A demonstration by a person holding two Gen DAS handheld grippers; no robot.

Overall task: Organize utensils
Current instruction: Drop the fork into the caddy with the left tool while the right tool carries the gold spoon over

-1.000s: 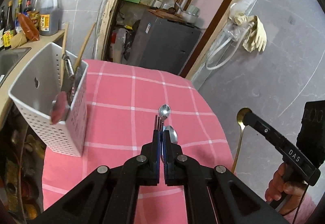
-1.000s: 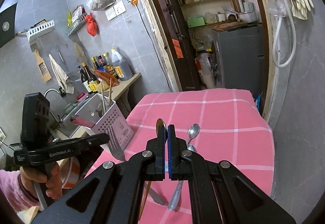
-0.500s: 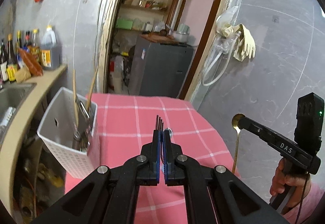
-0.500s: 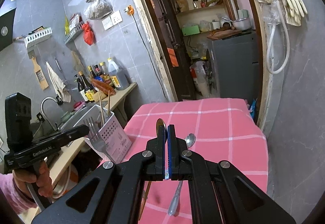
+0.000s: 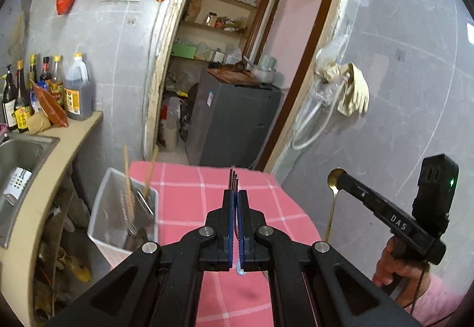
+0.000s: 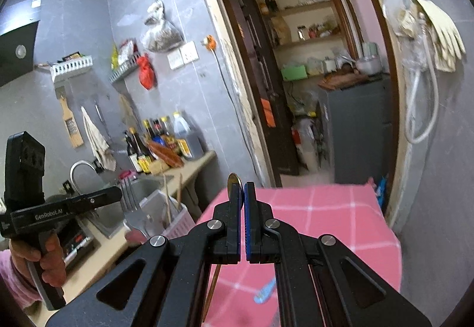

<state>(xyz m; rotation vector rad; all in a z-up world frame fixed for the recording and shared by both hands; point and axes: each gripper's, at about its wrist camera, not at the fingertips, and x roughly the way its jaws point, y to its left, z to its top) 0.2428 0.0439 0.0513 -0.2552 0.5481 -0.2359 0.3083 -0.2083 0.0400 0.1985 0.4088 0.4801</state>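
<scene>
Both grippers loaded: left gripper (image 5: 235, 208) clamped on one fork (image 6: 133, 208), tines up; right gripper (image 6: 243, 202) clamped on one gold spoon (image 5: 334, 187), bowl up, handle hanging down. Target looks like the white slotted caddy (image 5: 102, 208) at the table's (image 5: 183, 196) left edge, below and left of both. Left hand is nearer, so fork likely goes first, long axis near vertical. Count: one fork, one spoon, two chopsticks (image 5: 127, 175) already in the caddy.
</scene>
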